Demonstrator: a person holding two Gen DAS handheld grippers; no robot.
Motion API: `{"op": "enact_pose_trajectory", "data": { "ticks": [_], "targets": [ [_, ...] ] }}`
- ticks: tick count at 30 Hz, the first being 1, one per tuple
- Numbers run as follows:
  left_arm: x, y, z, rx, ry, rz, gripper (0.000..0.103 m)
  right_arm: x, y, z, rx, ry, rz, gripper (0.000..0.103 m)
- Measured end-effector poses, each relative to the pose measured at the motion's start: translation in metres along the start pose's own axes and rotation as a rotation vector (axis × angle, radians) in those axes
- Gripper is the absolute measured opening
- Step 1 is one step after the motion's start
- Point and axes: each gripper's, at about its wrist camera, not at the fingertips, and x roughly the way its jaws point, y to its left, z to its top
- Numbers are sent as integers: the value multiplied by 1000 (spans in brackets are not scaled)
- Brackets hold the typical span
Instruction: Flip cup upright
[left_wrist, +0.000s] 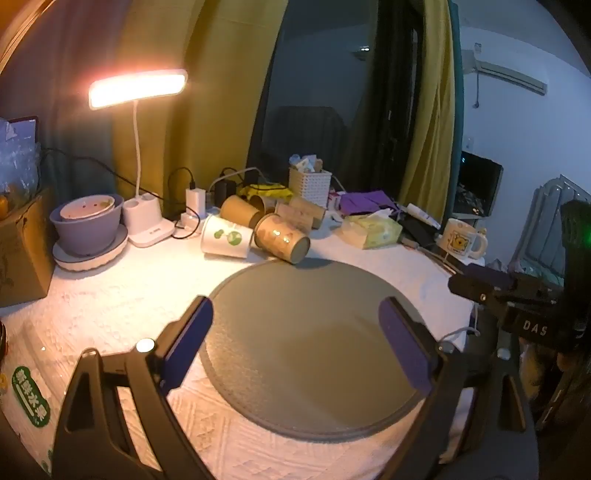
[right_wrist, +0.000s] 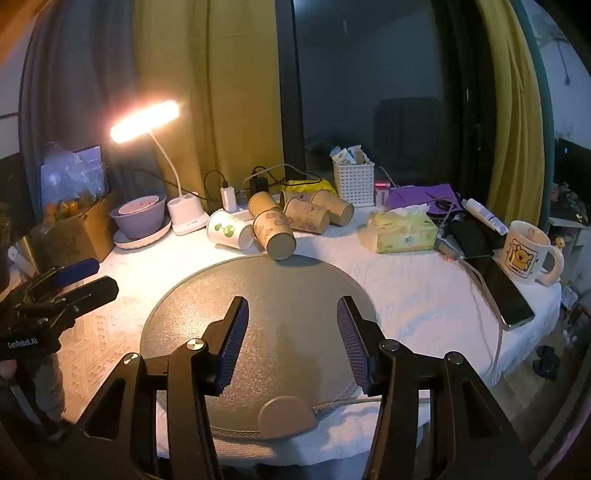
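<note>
Several paper cups lie on their sides at the far edge of the round grey mat (left_wrist: 314, 350) (right_wrist: 258, 314). The nearest is a brown printed cup (left_wrist: 282, 238) (right_wrist: 275, 233), its base toward me. A white cup with green dots (left_wrist: 226, 236) (right_wrist: 228, 230) lies to its left. More brown cups (right_wrist: 317, 212) lie behind. My left gripper (left_wrist: 295, 332) is open and empty over the mat. My right gripper (right_wrist: 291, 332) is open and empty over the mat, well short of the cups. Each gripper shows at the edge of the other's view.
A lit desk lamp (left_wrist: 138, 88) (right_wrist: 146, 116) stands at back left beside a purple bowl (left_wrist: 86, 221) (right_wrist: 140, 214). A tissue box (right_wrist: 402, 230), white basket (right_wrist: 353, 182), phone (right_wrist: 498, 291) and bear mug (left_wrist: 461, 238) (right_wrist: 526, 253) crowd the right. A cardboard box (left_wrist: 22, 251) stands left.
</note>
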Motion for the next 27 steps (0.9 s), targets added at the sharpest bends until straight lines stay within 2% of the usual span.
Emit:
{"op": "enact_pose_trajectory", "data": {
  "ticks": [11,27],
  "targets": [
    [-1,6,2,-33,-2,-5,92,1,6,-2,-7,3,-1,53],
    [-2,3,4,-30,-2,-11,92,1,5,-1,-15,7,-3,53]
  ]
}}
